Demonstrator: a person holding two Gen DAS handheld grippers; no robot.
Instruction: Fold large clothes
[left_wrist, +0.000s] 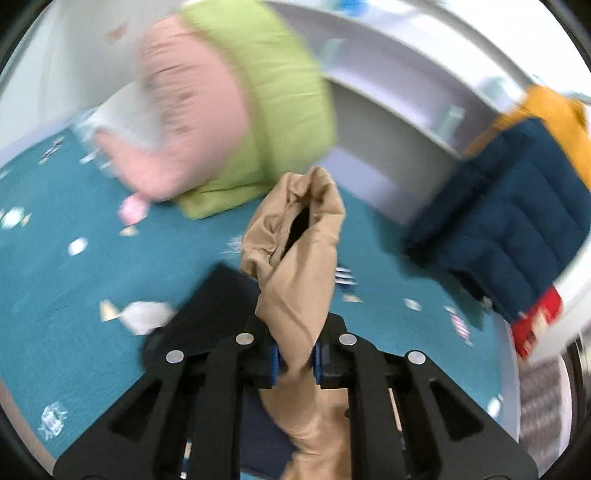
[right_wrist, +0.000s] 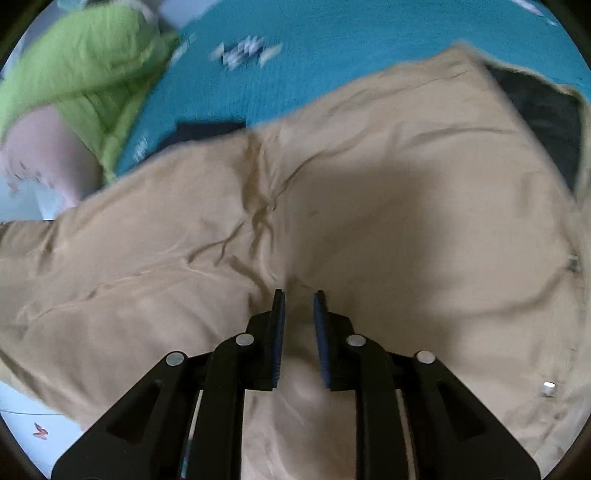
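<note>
A large tan garment (right_wrist: 369, 206) with a dark lining (right_wrist: 543, 110) lies spread over a teal bedspread (right_wrist: 332, 48). My left gripper (left_wrist: 295, 363) is shut on a bunched tan sleeve or cuff (left_wrist: 299, 251) of it, lifted above the bed, the cuff opening facing the camera. My right gripper (right_wrist: 299, 306) hovers just over the tan fabric, jaws a narrow gap apart; fabric shows between them but I cannot tell if it is pinched.
A green pillow (left_wrist: 266, 99) and a pink pillow (left_wrist: 184, 118) lie at the bed's far side. A blue and yellow quilted item (left_wrist: 517, 214) with a red part sits at the right. A white headboard or shelf (left_wrist: 388, 92) runs behind. The green pillow also shows in the right wrist view (right_wrist: 85, 70).
</note>
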